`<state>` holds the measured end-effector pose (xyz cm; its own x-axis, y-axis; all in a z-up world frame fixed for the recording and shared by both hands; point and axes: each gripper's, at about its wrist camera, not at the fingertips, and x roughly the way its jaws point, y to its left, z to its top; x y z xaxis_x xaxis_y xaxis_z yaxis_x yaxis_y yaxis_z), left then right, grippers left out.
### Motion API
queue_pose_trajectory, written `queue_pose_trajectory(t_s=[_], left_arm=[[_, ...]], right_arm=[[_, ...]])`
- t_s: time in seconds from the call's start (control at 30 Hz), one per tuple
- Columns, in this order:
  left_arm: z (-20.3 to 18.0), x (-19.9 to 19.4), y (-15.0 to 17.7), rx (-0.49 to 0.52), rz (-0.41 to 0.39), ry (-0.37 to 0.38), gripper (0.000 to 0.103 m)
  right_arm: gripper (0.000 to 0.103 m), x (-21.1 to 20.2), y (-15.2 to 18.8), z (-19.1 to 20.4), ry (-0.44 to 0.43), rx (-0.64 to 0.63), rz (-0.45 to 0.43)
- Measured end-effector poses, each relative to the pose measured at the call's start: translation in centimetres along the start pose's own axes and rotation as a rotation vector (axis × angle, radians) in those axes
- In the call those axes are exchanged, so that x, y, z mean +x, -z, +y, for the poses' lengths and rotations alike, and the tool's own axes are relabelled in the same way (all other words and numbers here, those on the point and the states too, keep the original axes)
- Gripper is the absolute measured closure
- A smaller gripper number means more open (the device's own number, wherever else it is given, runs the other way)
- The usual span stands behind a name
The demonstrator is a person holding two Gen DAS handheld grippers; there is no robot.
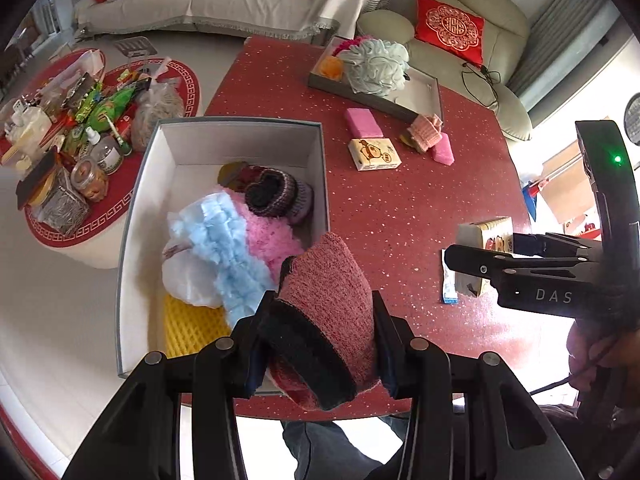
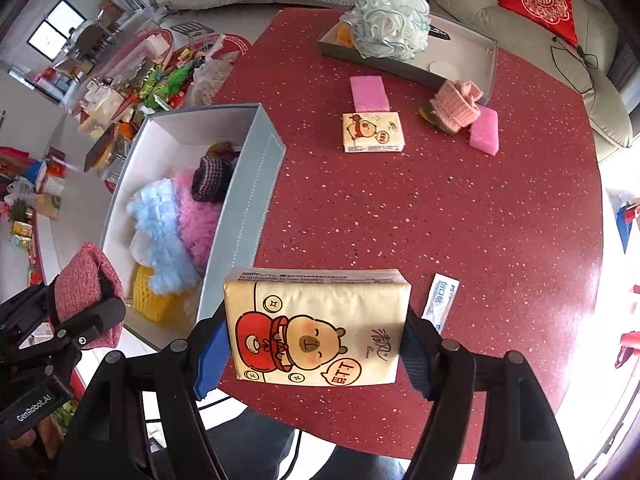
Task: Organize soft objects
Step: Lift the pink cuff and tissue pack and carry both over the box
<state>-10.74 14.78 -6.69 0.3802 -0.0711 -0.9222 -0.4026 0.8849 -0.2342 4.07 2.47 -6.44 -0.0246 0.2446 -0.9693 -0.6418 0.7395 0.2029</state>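
My left gripper [image 1: 320, 320] is shut on a red knitted sock with a black cuff [image 1: 332, 304], held above the near right corner of the grey box [image 1: 256, 123]; the sock also shows in the right wrist view [image 2: 86, 280]. The box holds a blue and pink fluffy piece [image 1: 236, 248], a dark knitted item [image 1: 272, 194] and a yellow mesh pad [image 1: 192, 328]. My right gripper [image 2: 316, 332] is shut on a yellow tissue pack [image 2: 316, 324], held above the red table [image 2: 440, 208] just right of the box [image 2: 240, 208].
On the table lie a second tissue pack [image 2: 372, 132], two pink sponges [image 2: 368, 94] [image 2: 484, 134], a pink knitted sock [image 2: 456, 106], a small white sachet [image 2: 438, 300] and a far tray [image 2: 490, 64] with a pale bath pouf [image 2: 390, 24]. A cluttered round stool [image 1: 80, 128] stands left.
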Motion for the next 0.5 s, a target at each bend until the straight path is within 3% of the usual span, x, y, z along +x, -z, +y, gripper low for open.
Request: queue_pose_trajectory(t_s=[0.5], left_arm=[[6.5, -1.6, 1.7, -0.089, -0.029, -0.088, 0.058]], right_arm=[[0.027, 0.8, -1.3, 8.9, -0.057, -0.151, -0.021]])
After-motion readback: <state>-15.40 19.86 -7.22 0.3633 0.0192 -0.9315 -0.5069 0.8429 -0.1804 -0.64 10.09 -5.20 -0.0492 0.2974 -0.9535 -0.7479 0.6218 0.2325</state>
